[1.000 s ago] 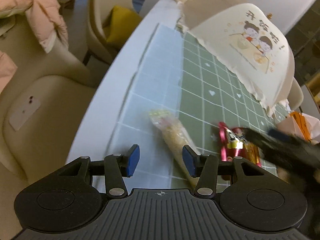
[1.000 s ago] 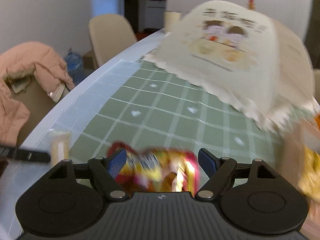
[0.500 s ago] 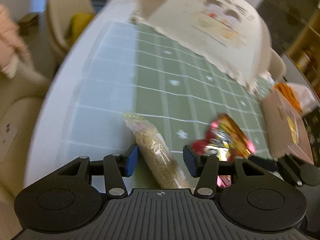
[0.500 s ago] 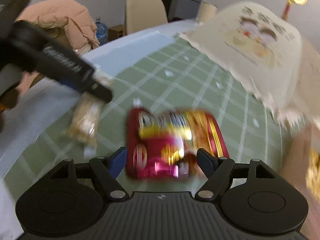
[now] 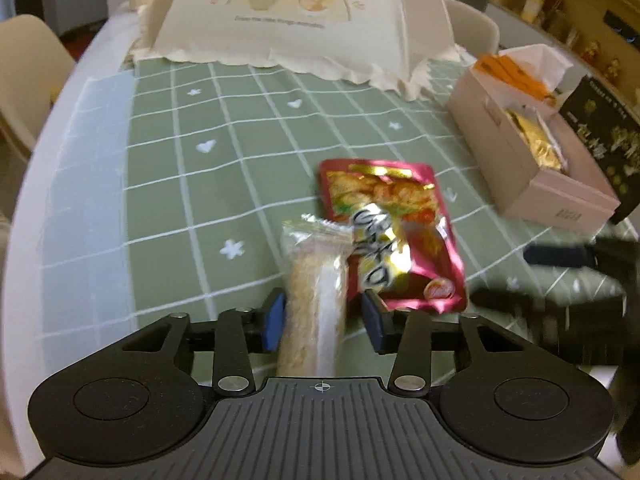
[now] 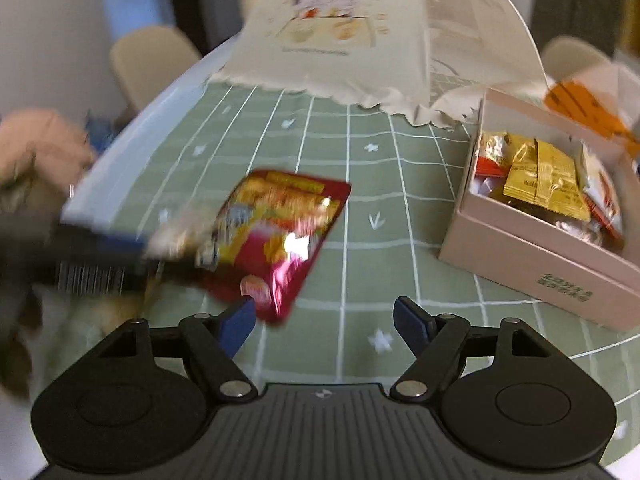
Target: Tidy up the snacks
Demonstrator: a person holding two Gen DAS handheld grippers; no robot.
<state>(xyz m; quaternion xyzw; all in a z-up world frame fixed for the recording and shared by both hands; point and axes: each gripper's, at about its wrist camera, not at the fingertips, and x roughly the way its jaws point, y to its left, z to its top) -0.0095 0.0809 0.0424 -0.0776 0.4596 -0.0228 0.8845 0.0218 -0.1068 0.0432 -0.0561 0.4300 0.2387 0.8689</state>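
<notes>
So the left gripper has just been closing its jaws around the long clear-wrapped pale cracker stick, which sits between the blue pads; the left pad looks to be touching the wrapper, but the right one shows a sliver of gap and it's blurry, so I can't call it a firm grip yet. I'd finish the squeeze gently at mid-pack, since a crinkly wrapper slips and the cracker probably snaps if pinched hard. The shiny red foil snack pouch lies just right of the stick, its left edge overlapping the stick's far end, so lift straight up or it'll drag along. The right gripper stands wide and empty, the pouch's near corner just by its left pad. The open pink cardboard box, already part full of yellow packets, sits to the right. The green checked tablecloth between is open, but the cream mesh food cover crowds the far side.
</notes>
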